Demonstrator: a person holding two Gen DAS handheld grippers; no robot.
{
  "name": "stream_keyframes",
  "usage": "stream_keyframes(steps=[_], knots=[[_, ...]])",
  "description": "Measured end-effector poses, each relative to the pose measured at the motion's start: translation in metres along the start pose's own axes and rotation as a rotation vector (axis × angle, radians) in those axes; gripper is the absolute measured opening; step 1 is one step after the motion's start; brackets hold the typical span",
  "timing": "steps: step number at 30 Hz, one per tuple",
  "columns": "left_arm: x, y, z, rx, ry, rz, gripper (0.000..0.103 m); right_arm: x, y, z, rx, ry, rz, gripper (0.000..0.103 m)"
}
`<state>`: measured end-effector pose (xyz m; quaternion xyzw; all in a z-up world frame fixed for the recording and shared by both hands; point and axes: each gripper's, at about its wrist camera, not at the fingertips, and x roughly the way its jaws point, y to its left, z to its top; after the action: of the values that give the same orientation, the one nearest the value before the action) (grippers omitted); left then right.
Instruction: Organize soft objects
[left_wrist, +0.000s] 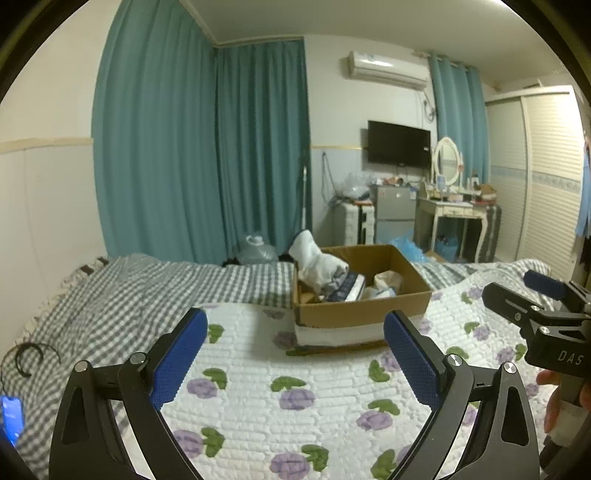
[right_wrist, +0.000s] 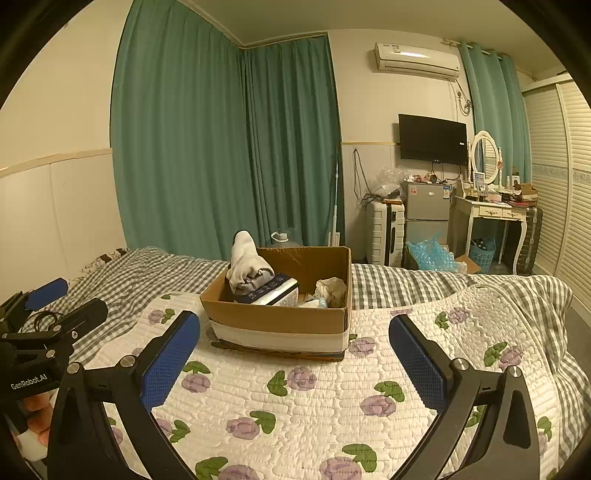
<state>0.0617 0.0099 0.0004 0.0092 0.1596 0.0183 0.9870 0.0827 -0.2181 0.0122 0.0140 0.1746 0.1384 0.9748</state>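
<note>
A bedroom, with teal curtains (right_wrist: 229, 147) covering the far corner and another pair (right_wrist: 491, 110) by the wardrobe (right_wrist: 554, 177) with slatted doors on the right. An air conditioner (right_wrist: 417, 61) hangs high on the back wall, a dark TV (right_wrist: 432, 138) below it. Under the TV stand a small grey fridge (right_wrist: 426, 210), a white suitcase (right_wrist: 386, 232) and a white dressing table (right_wrist: 491, 218) with an oval mirror (right_wrist: 485, 157) and clutter on top.

The bed (left_wrist: 147, 291) fills the foreground, covered in grey gingham. Over it lies a white quilt (right_wrist: 314, 406) printed with purple flowers and green leaves.

On the quilt's far edge sits an open cardboard box (right_wrist: 280, 317), a white band around its lower part. Inside, a white sock (right_wrist: 243, 258) sticks up over the left rim, on top of a grey cloth and a dark blue and white folded piece (right_wrist: 269, 293); a crumpled beige item (right_wrist: 332, 290) lies at the right end.

The left gripper (left_wrist: 295, 354) hovers low over the quilt, fingers spread wide, nothing between them. The right gripper (right_wrist: 295, 358) is likewise wide apart and empty, facing the box.

At the bed's left edge lie a black coiled cable (left_wrist: 27, 356) and a lit phone (left_wrist: 11, 417).
</note>
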Motion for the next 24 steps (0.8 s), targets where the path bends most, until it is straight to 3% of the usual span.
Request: stream_keyframes(steps=[24], knots=[[0.0004, 0.0025, 0.0007, 0.006, 0.011, -0.001, 0.098, 0.0014, 0.0023, -0.0013, 0.009, 0.011, 0.000, 0.103]])
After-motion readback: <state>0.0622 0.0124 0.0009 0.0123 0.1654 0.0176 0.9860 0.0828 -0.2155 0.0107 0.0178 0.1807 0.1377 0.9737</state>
